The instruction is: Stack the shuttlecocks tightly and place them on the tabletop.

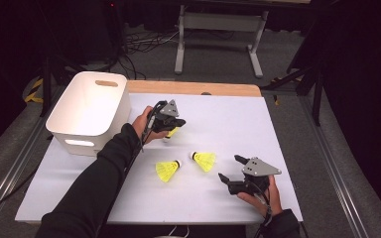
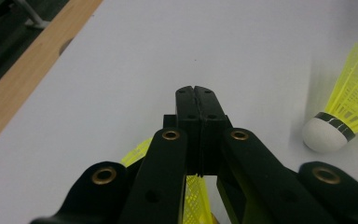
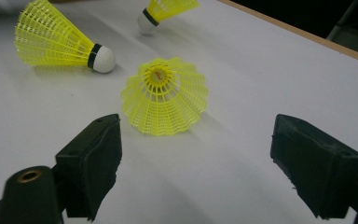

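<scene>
From above I see a white bin [image 1: 90, 109] at the table's [image 1: 238, 124] left. Just right of it, my left gripper [image 1: 171, 124] is tipped down over a yellow shuttlecock [image 1: 171, 133]. The left gripper view adds what that angle hides: the jaws are pressed together, with yellow netting [image 2: 196, 198] below them, though I cannot tell whether it is pinched. Two more shuttlecocks [image 1: 167, 169] [image 1: 203, 160] lie mid-table. My right gripper [image 1: 230, 171] rests low at the near right, jaws wide, facing the nearer one [image 3: 164, 95].
</scene>
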